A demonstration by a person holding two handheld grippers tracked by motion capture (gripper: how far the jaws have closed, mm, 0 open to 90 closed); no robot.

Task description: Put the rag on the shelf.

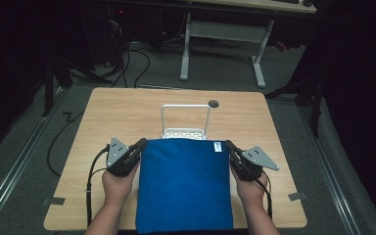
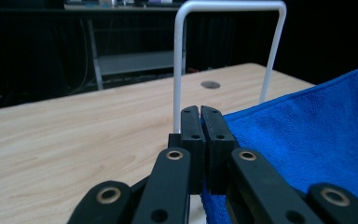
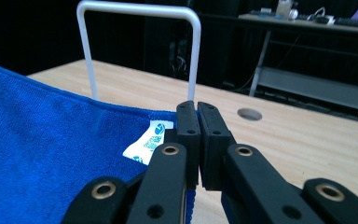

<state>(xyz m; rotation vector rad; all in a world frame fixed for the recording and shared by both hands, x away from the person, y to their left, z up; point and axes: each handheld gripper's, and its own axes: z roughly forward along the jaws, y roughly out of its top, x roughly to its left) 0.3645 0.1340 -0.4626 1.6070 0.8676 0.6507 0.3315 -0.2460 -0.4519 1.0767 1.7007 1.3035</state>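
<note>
Tongs clamped on the two far corners of a blue towel.

Left gripper (image 1: 140, 145) has its jaws together on the towel's (image 1: 183, 183) far left corner, right gripper (image 1: 229, 147) likewise on the far right corner beside the white label (image 1: 217, 146); the pinched cloth itself is hidden between the pads. Just beyond both grippers stands a white wire rack (image 1: 185, 120), its base partly covered by the towel's far edge. Near edge of the towel is cut off below. Bare wooden table (image 1: 127, 107) lies open outside each gripper and beyond the rack.
</note>
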